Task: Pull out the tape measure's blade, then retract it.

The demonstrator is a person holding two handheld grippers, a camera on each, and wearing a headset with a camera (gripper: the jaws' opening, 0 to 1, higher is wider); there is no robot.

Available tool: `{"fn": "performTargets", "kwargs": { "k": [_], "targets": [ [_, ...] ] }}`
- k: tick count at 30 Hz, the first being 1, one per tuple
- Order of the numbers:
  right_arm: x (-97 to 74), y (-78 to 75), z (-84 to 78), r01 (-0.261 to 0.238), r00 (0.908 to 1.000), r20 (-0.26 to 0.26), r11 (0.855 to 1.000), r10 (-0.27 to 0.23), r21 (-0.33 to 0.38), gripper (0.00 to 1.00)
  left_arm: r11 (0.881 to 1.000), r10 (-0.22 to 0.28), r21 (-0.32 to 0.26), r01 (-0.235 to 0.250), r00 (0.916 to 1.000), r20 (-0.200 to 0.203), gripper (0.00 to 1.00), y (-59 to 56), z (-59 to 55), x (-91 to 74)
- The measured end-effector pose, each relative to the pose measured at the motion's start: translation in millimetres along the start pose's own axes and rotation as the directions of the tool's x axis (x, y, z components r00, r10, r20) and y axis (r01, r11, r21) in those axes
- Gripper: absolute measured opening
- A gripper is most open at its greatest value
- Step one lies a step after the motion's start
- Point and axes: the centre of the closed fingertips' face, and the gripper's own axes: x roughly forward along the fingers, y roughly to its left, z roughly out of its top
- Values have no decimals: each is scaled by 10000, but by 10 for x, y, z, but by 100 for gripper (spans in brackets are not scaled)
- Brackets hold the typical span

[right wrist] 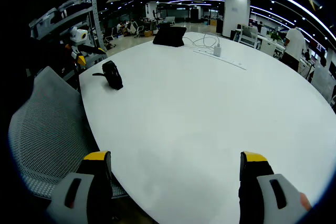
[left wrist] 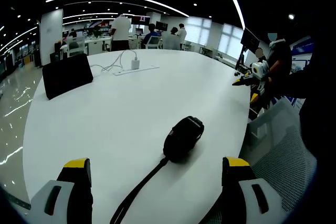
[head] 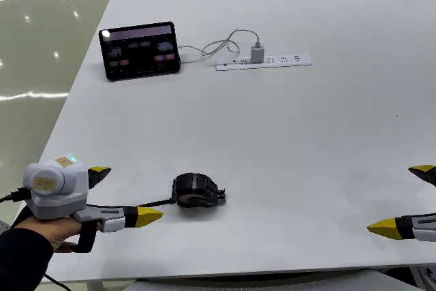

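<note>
Left gripper [head: 131, 192], head view: jaws wide, empty; tape measure [head: 196, 191] lies on white table [head: 286, 141] near its tips. Right gripper [head: 402, 197] wide, empty, well apart. Left gripper view: tablet [left wrist: 65, 74] stands near far edge. Right gripper view: mesh chair [right wrist: 47, 140] beside table, strip-lit office.

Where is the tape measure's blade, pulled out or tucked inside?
Tucked inside: the tape measure lies as a compact black case on the table, with no blade stretching out.

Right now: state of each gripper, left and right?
Left gripper: open, holding nothing; tape measure lies on the table just ahead of it.
Right gripper: open, holding nothing.
</note>
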Motion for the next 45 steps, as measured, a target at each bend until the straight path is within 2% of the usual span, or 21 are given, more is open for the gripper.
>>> {"fn": "performTargets", "kwargs": {
  "k": [13, 20, 24, 27, 32, 35, 36, 37, 38, 41, 42, 43, 44, 45],
  "targets": [
    [-6, 9, -1, -20, 10000, -30, 10000, 20, -13, 96, 10000, -61, 37, 61, 10000, -6, 100, -1, 9, 29],
    [62, 41, 102, -133, 9998, 113, 9997, 135, -188, 100, 9990, -290, 349, 291, 9996, -41, 100, -40, 94, 107],
    [133, 52, 185, -198, 9996, 177, 9987, 206, -462, 100, 9956, -700, 613, 707, 9975, -122, 100, -96, 169, 177],
    [189, 68, 268, -345, 9991, 227, 9977, 359, -580, 100, 9882, -1008, 1112, 1055, 9938, -473, 100, -145, 199, 243],
    [277, 124, 464, -610, 9953, 671, 9904, 697, -1242, 100, 9679, -1532, 1877, 1672, 9844, -866, 99, -241, 267, 352],
    [322, 156, 527, -762, 9931, 767, 9855, 886, -1515, 100, 9510, -1820, 2269, 2102, 9734, -1393, 98, -301, 257, 407],
    [347, 177, 539, -888, 9927, 671, 9839, 1002, -1550, 100, 9381, -1850, 2665, 2212, 9705, -1544, 98, -311, 262, 430],
    [361, 184, 553, -929, 9923, 657, 9817, 1050, -1663, 100, 9308, -1892, 2830, 2314, 9674, -1685, 97, -320, 259, 441],
    [380, 202, 579, -997, 9916, 644, 9803, 1121, -1708, 100, 9210, -1933, 3001, 2486, 9601, -2020, 95, -325, 228, 452],
    [427, 259, 648, -1236, 9881, 683, 9756, 1379, -1813, 100, 9052, -2123, 3152, 2852, 9457, -2461, 94, -369, 222, 493],
    [439, 276, 666, -1281, 9872, 696, 9735, 1435, -1896, 100, 9001, -2136, 3249, 2904, 9439, -2520, 94, -375, 228, 505],
    [471, 291, 681, -1366, 9869, 596, 9727, 1501, -1877, 100, 8835, -2232, 3461, 3157, 9333, -2815, 94, -397, 213, 512],
    [490, 305, 697, -1411, 9862, 585, 9714, 1548, -1909, 100, 8742, -2334, 3506, 3359, 9239, -3031, 94, -425, 195, 510],
    [506, 323, 716, -1467, 9848, 616, 9679, 1622, -2040, 100, 8678, -2349, 3578, 3448, 9192, -3161, 94, -437, 194, 520]
  ]
}}
